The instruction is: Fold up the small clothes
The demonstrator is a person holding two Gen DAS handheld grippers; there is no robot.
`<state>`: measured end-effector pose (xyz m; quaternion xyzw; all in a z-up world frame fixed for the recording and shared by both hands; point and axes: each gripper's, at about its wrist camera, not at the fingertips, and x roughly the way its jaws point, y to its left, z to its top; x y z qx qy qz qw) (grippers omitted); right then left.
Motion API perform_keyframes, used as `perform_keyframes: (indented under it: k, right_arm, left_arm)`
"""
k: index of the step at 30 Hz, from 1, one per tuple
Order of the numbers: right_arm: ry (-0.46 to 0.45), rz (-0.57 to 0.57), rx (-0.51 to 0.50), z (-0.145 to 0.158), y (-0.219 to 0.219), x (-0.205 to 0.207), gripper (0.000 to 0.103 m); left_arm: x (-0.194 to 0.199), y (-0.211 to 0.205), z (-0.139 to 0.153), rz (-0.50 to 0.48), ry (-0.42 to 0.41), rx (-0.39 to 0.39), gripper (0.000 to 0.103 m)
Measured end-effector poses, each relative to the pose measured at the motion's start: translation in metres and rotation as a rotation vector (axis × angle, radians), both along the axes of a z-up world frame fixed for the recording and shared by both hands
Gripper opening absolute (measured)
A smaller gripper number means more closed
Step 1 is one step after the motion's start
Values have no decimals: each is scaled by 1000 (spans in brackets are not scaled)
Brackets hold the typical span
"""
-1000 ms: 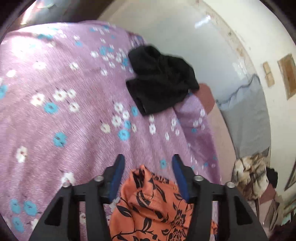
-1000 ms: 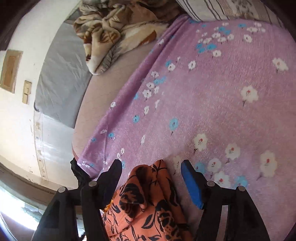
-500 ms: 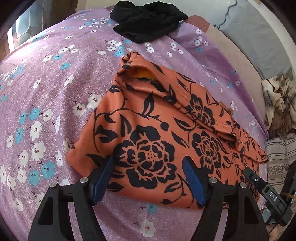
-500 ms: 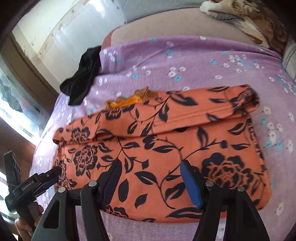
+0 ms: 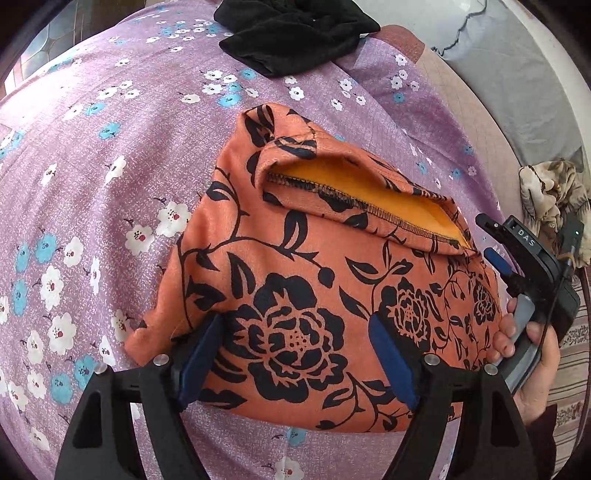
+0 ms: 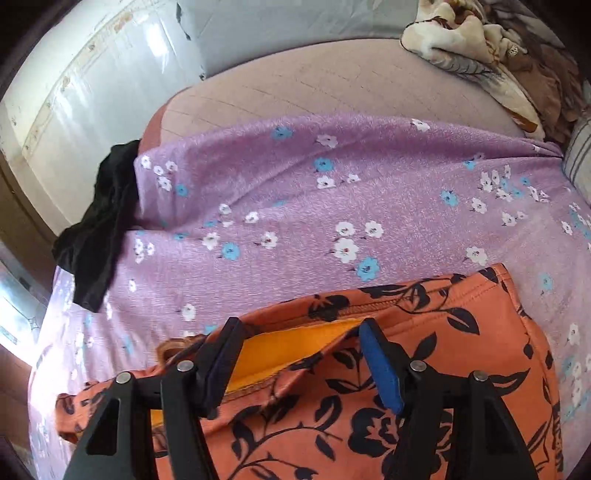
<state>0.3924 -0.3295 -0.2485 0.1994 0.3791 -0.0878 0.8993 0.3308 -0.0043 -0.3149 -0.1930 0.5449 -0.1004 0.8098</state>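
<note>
An orange garment with black flowers (image 5: 317, 280) lies folded on the purple flowered bedsheet (image 5: 92, 177). Its top flap gapes and shows a yellow-orange inside (image 5: 362, 188). My left gripper (image 5: 295, 354) is open, its jaws over the garment's near edge. My right gripper (image 6: 295, 354) is open, its jaws over the garment's gaping yellow opening (image 6: 291, 354). The right gripper also shows in the left wrist view (image 5: 528, 266) at the garment's right end, held by a hand.
A black garment (image 5: 295, 33) lies bunched at the sheet's far edge, also in the right wrist view (image 6: 99, 225). A brown patterned blanket (image 6: 480, 48) and a striped pillow (image 6: 580, 155) lie at the far right. A bare pink mattress (image 6: 332, 88) runs beyond the sheet.
Both grippers, open throughout, pulled back from the sheet to show the folded garment, then closed in on it. The garment's top flap now gapes open, with the right gripper at the opening.
</note>
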Motion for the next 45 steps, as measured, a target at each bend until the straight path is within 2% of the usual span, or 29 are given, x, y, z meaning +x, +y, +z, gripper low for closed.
perform_keyframes:
  k: [2, 6, 8, 10, 12, 14, 16, 19, 22, 24, 29, 32, 35, 38, 41, 42, 45]
  right_arm:
    - [-19, 78, 12, 8, 19, -8, 69]
    - [17, 316, 52, 14, 74, -29, 68]
    - [53, 428, 76, 8, 103, -36, 66]
    - [106, 510, 106, -5, 129, -36, 58]
    - [160, 538, 92, -20, 149, -23, 54]
    - [173, 511, 68, -29, 159, -5, 54]
    - [133, 473, 56, -27, 160, 19, 55]
    - [96, 360, 122, -25, 146, 52, 55]
    - [22, 267, 175, -14, 129, 63, 55]
    - [0, 260, 172, -5, 119, 55, 55]
    - [-14, 250, 65, 16, 79, -3, 55]
    - [-8, 177, 9, 21, 41, -56, 55]
    - [4, 88, -35, 19, 2, -108, 55]
    - [47, 15, 22, 1, -33, -143, 55]
    - [185, -1, 71, -38, -52, -157, 53]
    - [174, 3, 84, -42, -55, -162, 52]
    - [125, -6, 143, -30, -58, -179, 54]
  left_arm:
    - [-3, 4, 0, 6, 7, -20, 81]
    - [-14, 19, 0, 38, 28, -83, 81]
    - [-19, 24, 1, 45, 33, -95, 81]
    - [-24, 27, 1, 46, 31, -94, 81]
    - [-26, 28, 1, 38, 28, -86, 81]
    - [-26, 26, -1, 29, 31, -71, 81]
    - [-26, 24, -2, 20, 30, -49, 81]
    - [-24, 19, -2, 5, 27, -18, 81]
    - [-21, 18, -2, 11, 30, -25, 81]
    - [-16, 17, -2, 21, 33, -38, 81]
    - [-19, 18, 1, 21, 25, -29, 81]
    - [-23, 12, 4, 17, 3, 6, 81]
    - [-27, 2, 7, -16, -32, 79, 81]
    - [-29, -18, 6, -85, -59, 197, 81]
    - [-27, -34, -6, -140, -60, 310, 86]
    - [-28, -36, -5, -148, -72, 328, 87]
    - [-36, -31, -1, -146, -90, 324, 87]
